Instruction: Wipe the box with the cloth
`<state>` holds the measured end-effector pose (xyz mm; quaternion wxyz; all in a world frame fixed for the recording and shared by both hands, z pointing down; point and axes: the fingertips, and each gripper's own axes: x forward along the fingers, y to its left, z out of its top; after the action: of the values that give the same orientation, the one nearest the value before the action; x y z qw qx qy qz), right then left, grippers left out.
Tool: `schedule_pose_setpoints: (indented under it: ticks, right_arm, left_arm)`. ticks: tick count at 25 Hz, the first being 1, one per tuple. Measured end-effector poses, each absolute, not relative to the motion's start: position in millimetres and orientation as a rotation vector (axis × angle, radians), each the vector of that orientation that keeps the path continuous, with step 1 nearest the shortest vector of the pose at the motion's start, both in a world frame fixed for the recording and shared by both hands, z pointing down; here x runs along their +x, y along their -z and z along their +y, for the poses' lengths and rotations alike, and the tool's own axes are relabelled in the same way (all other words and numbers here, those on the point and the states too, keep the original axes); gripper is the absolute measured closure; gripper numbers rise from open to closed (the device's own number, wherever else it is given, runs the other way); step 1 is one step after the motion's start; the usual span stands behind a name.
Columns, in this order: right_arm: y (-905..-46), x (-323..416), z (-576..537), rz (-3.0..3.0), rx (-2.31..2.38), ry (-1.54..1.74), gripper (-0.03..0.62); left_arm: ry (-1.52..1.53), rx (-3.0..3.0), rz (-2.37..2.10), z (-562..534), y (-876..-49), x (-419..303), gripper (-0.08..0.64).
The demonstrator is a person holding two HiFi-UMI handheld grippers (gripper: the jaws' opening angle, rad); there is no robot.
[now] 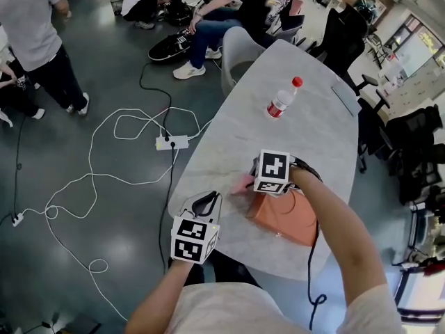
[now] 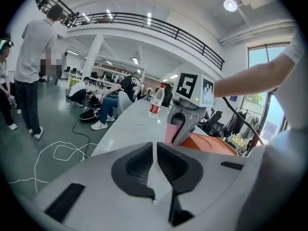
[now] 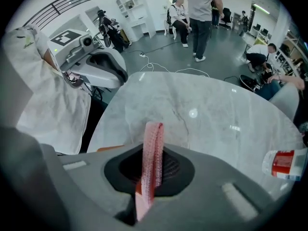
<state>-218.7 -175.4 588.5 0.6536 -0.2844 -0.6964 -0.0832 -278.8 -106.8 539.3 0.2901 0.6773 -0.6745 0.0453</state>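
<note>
An orange box (image 1: 286, 219) lies flat on the grey marble table (image 1: 236, 134) near its front edge. My right gripper (image 1: 252, 180) hovers over the box's left end, shut on a pink cloth (image 1: 243, 184). In the right gripper view the folded cloth (image 3: 153, 148) stands up between the jaws, and a sliver of the box (image 3: 110, 148) shows below. My left gripper (image 1: 204, 204) sits at the table's front-left edge, left of the box, shut with nothing in it. The left gripper view shows the cloth (image 2: 171, 133) and the box (image 2: 209, 143) ahead of its jaws.
A plastic bottle with a red cap (image 1: 283, 98) stands mid-table, and a dark flat object (image 1: 345, 97) lies at the far right edge. A grey chair (image 1: 238, 52) is at the table's far left. White cables and a power strip (image 1: 172, 142) lie on the floor, and people are farther back.
</note>
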Motion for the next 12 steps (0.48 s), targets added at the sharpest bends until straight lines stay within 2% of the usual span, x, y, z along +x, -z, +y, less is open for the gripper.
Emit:
schedule_pose_setpoints:
  ticks: [12]
  right_arm:
    - [-585.2, -210.9, -137.9, -1.574, -0.629, 0.137, 0.578]
  left_arm:
    - [-0.130, 1.844, -1.777, -81.3, -538.7, -288.8, 0.531]
